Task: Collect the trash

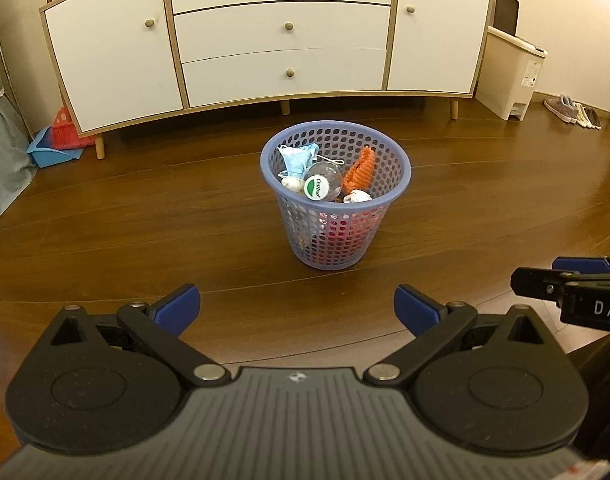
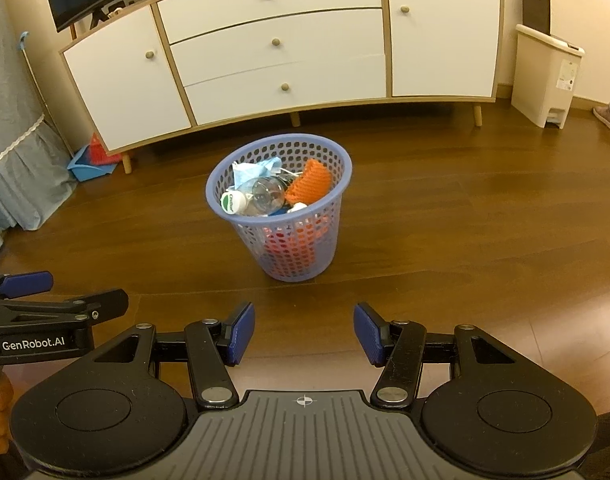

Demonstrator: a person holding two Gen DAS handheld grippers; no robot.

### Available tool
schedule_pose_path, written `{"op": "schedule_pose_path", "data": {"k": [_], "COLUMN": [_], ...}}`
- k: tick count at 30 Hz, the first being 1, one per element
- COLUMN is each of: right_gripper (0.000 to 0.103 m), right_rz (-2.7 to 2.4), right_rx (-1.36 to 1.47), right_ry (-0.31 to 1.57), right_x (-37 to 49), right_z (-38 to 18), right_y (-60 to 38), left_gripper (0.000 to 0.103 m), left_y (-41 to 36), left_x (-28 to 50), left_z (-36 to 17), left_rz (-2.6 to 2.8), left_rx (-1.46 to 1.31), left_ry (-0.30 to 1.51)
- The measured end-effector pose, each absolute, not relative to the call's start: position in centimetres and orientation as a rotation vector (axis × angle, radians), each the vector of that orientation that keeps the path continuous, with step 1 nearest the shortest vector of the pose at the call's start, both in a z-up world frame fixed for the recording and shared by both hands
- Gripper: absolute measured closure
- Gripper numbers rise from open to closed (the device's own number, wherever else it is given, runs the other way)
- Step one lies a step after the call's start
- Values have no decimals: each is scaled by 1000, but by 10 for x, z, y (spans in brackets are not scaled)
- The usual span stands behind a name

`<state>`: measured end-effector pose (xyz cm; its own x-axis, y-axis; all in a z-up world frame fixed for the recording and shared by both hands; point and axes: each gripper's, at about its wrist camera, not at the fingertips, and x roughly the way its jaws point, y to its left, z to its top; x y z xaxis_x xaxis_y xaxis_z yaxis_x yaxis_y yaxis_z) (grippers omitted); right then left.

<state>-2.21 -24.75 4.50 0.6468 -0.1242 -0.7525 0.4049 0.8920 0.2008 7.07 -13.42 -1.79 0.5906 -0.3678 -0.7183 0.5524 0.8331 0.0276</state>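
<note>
A lavender-blue perforated plastic wastebasket (image 1: 336, 196) stands upright on the brown wooden floor (image 1: 145, 208), in front of a white sideboard (image 1: 265, 32) with wooden knobs and legs. It is filled nearly to the rim. Inside lie a crumpled light-blue face mask (image 1: 297, 160), a clear plastic bottle (image 1: 325, 180) lying with its end toward the camera, an orange knitted piece (image 1: 359, 172) leaning against the inner wall, and white crumpled paper (image 1: 357, 197) at the near edge. Red and orange material shows through the holes lower down.

The round green-and-white label on the bottle carries writing too small to read with certainty. On the side of the left hand-held gripper (image 2: 25, 292), seen from the right wrist view, the words "GenRobot.AI" are printed in white. The letters "DAS" show on the right hand-held gripper (image 1: 585, 272) at the edge of the left wrist view.

The left hand-held gripper (image 1: 297, 310) has its blue-padded fingers spread wide, holding nothing. The right hand-held gripper (image 2: 303, 334) is likewise parted and empty. Both are above the floor, well short of the wastebasket, which sits ahead between each pair of fingers. A beige pedal bin (image 2: 545, 80) stands to the right of the sideboard.
</note>
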Motion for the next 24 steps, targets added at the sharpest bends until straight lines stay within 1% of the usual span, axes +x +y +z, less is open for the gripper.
{"op": "schedule_pose_path", "data": {"k": [24], "right_gripper": [51], "right_rz": [-312], "right_rx": [382], "right_ry": [828], "right_x": [-29], "right_z": [43], "right_y": [-249], "left_gripper": [1], "left_y": [-136], "left_x": [66], "left_z": [-23], "left_rz": [-544], "left_rx": [264], "left_ry": [780]}}
